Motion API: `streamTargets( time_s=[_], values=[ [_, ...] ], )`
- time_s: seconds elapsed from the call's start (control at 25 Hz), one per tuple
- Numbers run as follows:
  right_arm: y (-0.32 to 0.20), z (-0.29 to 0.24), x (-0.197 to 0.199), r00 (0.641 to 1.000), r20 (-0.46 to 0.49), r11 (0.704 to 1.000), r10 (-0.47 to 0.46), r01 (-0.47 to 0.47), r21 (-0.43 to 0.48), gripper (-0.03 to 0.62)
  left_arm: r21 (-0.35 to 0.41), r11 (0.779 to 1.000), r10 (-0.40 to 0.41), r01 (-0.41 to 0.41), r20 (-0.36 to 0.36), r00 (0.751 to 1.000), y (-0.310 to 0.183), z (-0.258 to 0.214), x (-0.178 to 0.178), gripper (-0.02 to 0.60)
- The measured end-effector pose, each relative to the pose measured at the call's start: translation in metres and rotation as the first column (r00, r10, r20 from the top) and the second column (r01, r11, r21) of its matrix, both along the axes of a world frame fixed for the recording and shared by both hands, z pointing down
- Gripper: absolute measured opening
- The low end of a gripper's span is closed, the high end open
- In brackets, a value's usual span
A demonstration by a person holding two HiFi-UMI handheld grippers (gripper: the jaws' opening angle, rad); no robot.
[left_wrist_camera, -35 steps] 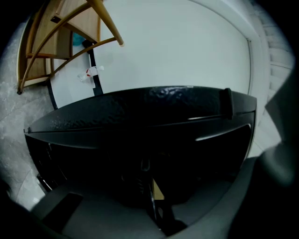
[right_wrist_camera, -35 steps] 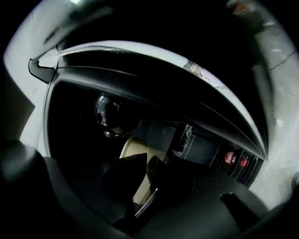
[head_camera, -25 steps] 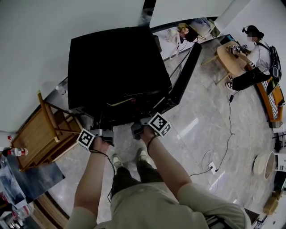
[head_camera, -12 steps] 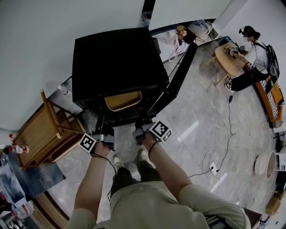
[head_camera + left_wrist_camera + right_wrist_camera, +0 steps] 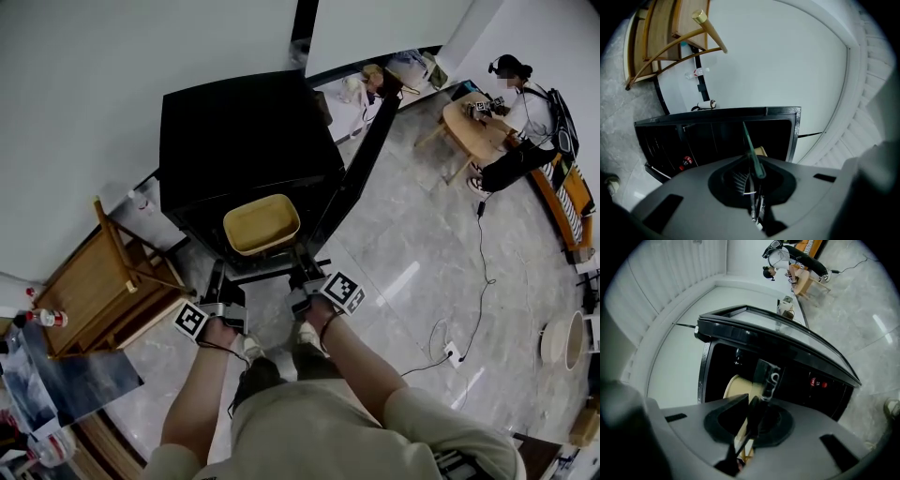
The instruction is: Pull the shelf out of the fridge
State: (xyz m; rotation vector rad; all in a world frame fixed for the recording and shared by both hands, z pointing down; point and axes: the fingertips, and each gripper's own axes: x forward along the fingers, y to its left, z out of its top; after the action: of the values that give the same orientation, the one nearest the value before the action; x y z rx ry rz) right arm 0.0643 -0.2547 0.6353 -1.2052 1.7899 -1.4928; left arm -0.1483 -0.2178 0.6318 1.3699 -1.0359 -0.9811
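The black fridge [image 5: 244,141] stands open, its door [image 5: 361,159] swung to the right. A thin glass shelf [image 5: 267,267] sticks out of the front towards me, with a tan bowl [image 5: 262,223] resting on it. My left gripper [image 5: 217,298] is shut on the shelf's front edge at the left, and my right gripper [image 5: 302,286] is shut on it at the right. In the left gripper view the shelf [image 5: 752,150] shows as a green glass edge running into the closed left gripper [image 5: 757,176]. The right gripper [image 5: 757,408] pinches the shelf edge, with the bowl [image 5: 738,387] just behind.
A wooden chair [image 5: 103,281] lies to the left of the fridge, with a bottle [image 5: 42,319] beyond it. A person [image 5: 525,103] sits at a small wooden table [image 5: 478,127] at the back right. Cables [image 5: 450,347] trail over the marble floor on the right.
The shelf with the tan bowl has slid out of the fridge towards me. Both grippers have drawn back with it, still closed on its front edge.
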Motion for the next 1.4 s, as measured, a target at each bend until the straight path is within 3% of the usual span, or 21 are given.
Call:
streamTargets(
  time_s=[0.44,0.56,0.96,1.16,1.4],
  values=[
    [0.052,-0.052,0.004,0.999,0.05,1.0,-0.008,0.007,0.027,0.02,0.019,0.999,0.047,-0.046,-0.01,0.999,0.046,-0.055,0.005,0.015],
    [0.067,-0.076,0.005,0.998,0.056,0.999,-0.02,0.018,0.036,0.017,0.05,0.996,0.068,-0.068,0.003,0.998,0.059,-0.081,0.008,0.015],
    [0.093,-0.182,-0.006,0.995,0.008,0.989,-0.097,0.095,0.109,0.017,0.074,0.997,0.038,-0.033,-0.063,0.997,0.093,-0.171,-0.003,0.015],
    [0.086,-0.235,-0.015,0.987,0.112,0.988,-0.113,0.1,0.12,0.011,0.122,0.992,0.038,-0.032,-0.05,0.998,0.087,-0.227,-0.014,0.015],
    [0.06,-0.3,-0.019,0.979,0.167,0.978,-0.119,0.086,0.189,0.008,0.201,0.978,0.063,-0.061,0.0,0.998,0.059,-0.293,-0.02,0.015]
  ],
)
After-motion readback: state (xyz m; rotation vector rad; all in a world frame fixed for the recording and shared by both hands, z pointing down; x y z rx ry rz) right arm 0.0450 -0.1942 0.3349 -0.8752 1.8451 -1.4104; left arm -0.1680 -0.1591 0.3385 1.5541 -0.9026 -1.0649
